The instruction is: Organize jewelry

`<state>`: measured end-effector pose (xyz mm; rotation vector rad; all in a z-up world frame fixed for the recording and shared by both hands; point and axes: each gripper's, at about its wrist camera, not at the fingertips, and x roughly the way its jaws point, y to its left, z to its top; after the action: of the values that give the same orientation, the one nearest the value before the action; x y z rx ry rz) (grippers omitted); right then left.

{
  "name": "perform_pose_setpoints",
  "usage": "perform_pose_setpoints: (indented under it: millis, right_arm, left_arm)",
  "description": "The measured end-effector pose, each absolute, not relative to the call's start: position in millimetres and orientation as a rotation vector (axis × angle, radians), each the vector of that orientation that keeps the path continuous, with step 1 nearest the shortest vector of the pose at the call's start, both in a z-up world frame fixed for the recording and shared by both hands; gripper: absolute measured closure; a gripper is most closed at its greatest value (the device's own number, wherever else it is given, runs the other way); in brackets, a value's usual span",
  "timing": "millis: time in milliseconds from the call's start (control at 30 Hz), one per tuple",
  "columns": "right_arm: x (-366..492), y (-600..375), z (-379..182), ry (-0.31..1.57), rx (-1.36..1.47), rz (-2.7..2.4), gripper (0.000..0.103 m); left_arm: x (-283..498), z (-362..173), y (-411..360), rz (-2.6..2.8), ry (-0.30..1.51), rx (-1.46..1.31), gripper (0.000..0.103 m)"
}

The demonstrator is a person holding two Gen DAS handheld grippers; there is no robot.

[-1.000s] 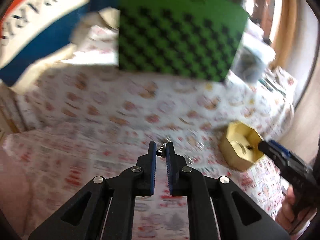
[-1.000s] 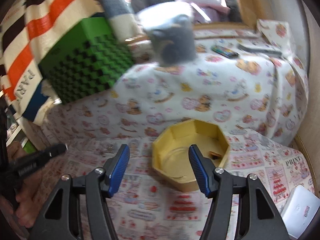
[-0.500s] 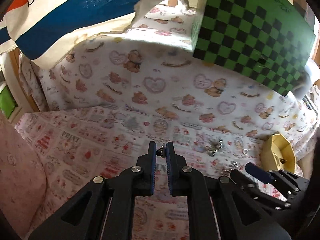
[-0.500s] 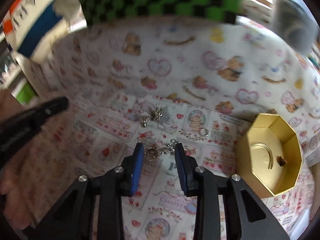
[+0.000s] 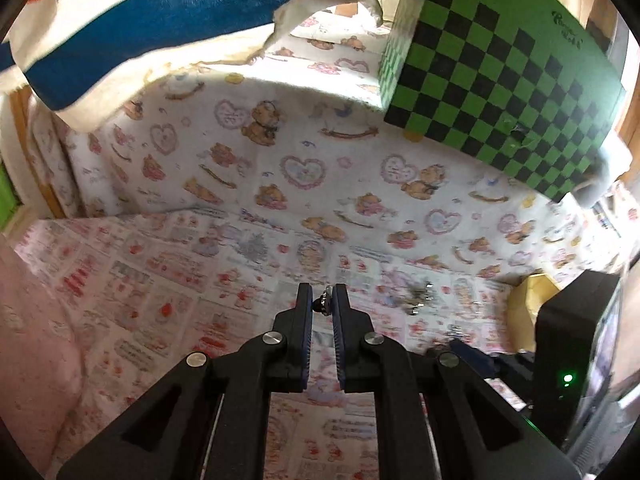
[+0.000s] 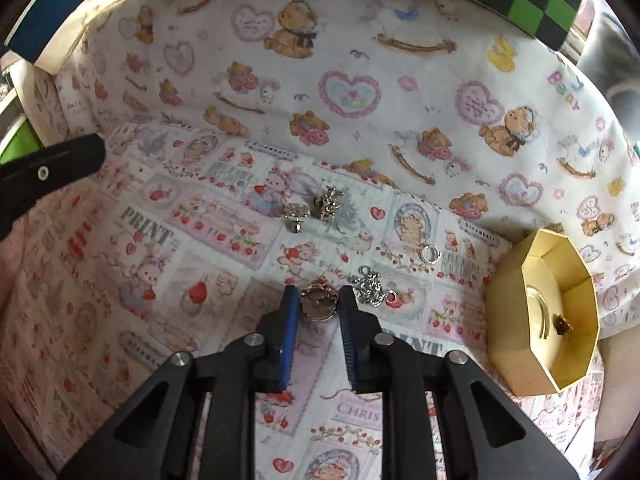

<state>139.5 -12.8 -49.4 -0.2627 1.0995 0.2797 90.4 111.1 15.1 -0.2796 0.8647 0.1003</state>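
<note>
My left gripper (image 5: 321,303) is shut on a small silver stud earring (image 5: 324,303) and holds it above the printed cloth. My right gripper (image 6: 319,305) is low over the cloth, its jaws partly closed around a round silver piece (image 6: 318,304) that lies between the fingertips; contact is not clear. Other silver pieces lie nearby: a sparkly charm (image 6: 371,288), a small ring (image 6: 429,254), a cluster (image 6: 329,203) and a stud (image 6: 297,216). A gold octagonal box (image 6: 544,314) stands open at the right with a small dark item inside. The left gripper's tip (image 6: 52,164) shows at the left.
A green and black checkered box (image 5: 500,76) sits on the raised ledge covered with teddy-bear cloth (image 6: 360,92). A blue and white bag (image 5: 140,20) hangs at upper left. The right gripper's body (image 5: 568,340) is at the right of the left wrist view.
My right gripper has moved from over the gold box leftward and down to the jewelry, narrowing around the round silver piece. My left gripper swung left, still holding the earring.
</note>
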Motion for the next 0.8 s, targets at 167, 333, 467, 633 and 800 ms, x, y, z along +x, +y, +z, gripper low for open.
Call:
perform_pose_setpoints:
  millis: [167, 333, 467, 633, 800]
  right_arm:
    - [129, -28, -39, 1.061, -0.232, 0.288, 0.084]
    - [111, -54, -16, 1.022, -0.188, 0.316, 0.084]
    - [96, -74, 2, 0.984, -0.149, 0.329, 0.084]
    - [81, -102, 23, 0.934, -0.109, 0.335, 0.084]
    - [67, -136, 46, 0.877, -0.046, 0.326, 0.084]
  left_arm:
    - [91, 17, 110, 0.102, 0.861, -0.281, 0.094]
    - [91, 17, 111, 0.099, 0.858, -0.287, 0.094]
    - [84, 24, 99, 0.116, 0.821, -0.229, 0.094]
    - [69, 41, 72, 0.051, 0.753, -0.174, 0.094]
    - [50, 59, 57, 0.035, 0.695, -0.157, 0.094]
